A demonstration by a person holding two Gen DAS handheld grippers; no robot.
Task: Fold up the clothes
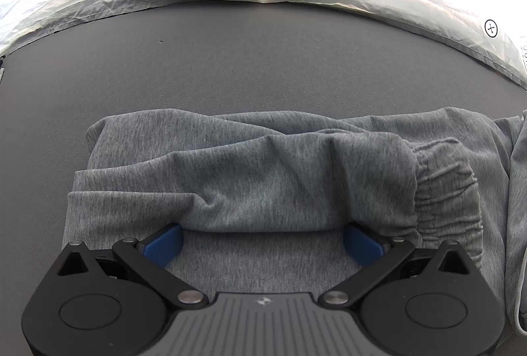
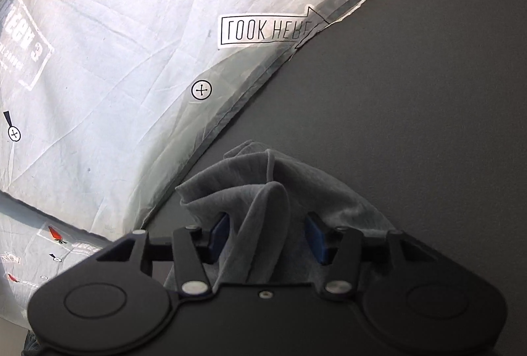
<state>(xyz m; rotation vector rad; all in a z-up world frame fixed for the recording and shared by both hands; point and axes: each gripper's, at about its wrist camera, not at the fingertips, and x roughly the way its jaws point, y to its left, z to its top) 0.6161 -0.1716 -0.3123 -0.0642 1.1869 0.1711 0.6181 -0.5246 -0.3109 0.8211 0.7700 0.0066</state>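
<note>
Garment: grey sweatpants (image 1: pixel 250 171) lie folded in layers on the dark grey bench (image 1: pixel 263 59), directly under my left hand; in the left wrist view the gathered elastic cuff (image 1: pixel 444 191) sits at the right end of the top layer.
My left gripper (image 1: pixel 263 242): fingers spread wide, blue pads (image 1: pixel 163 244) apart on either side of a flat stretch of the grey cloth, their tips at the lower edge of the top fold; they press nothing between them.
My right gripper (image 2: pixel 266 237): fingers partly apart, with a bunched, upright ridge of the same grey fabric (image 2: pixel 263 201) standing between the blue pads (image 2: pixel 314 237); the right pad stands clear of the cloth, and whether the left pad touches it I cannot tell, so I do not read it as a grip.
Surroundings: a crinkled white sheet (image 2: pixel 115 59) lies along the bench edge, printed with crosshair circles (image 2: pixel 201 90) and a "LOOK HERE" arrow label (image 2: pixel 266 30).
</note>
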